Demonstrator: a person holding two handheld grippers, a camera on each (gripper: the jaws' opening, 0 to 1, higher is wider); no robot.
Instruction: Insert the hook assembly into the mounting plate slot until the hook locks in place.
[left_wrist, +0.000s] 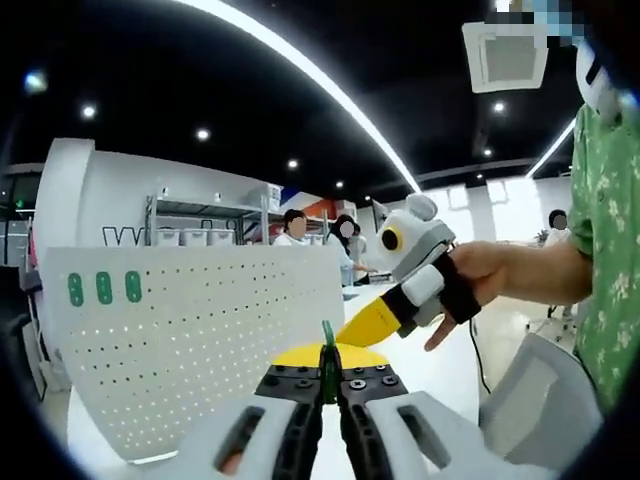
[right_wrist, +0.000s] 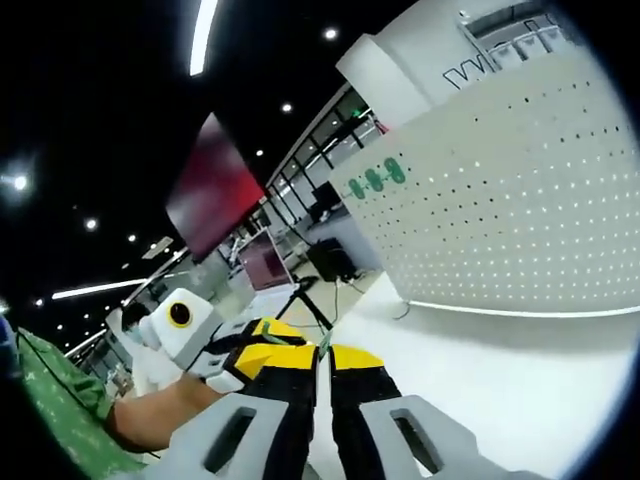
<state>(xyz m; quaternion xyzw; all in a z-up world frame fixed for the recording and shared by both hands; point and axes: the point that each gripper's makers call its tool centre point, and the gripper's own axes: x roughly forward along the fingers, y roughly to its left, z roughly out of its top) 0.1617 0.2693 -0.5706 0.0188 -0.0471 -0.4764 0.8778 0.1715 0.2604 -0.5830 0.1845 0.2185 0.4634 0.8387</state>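
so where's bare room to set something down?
Free: white tabletop in front of the white perforated pegboard panel. Crowded: where the left gripper, pinching a small green hook, meets the right gripper.

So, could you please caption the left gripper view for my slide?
Left gripper pinches a green hook before the white pegboard; right gripper hovers alongside.

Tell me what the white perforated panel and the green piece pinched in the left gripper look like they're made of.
The perforated panel looks like white-painted sheet metal or rigid plastic: flat, matte, with even rows of small punched holes; which one is unclear. Three green tabs sit near its corner. The green piece, held in the left gripper, looks like glossy moulded plastic, thin and slightly shiny, though it's too small to confirm.
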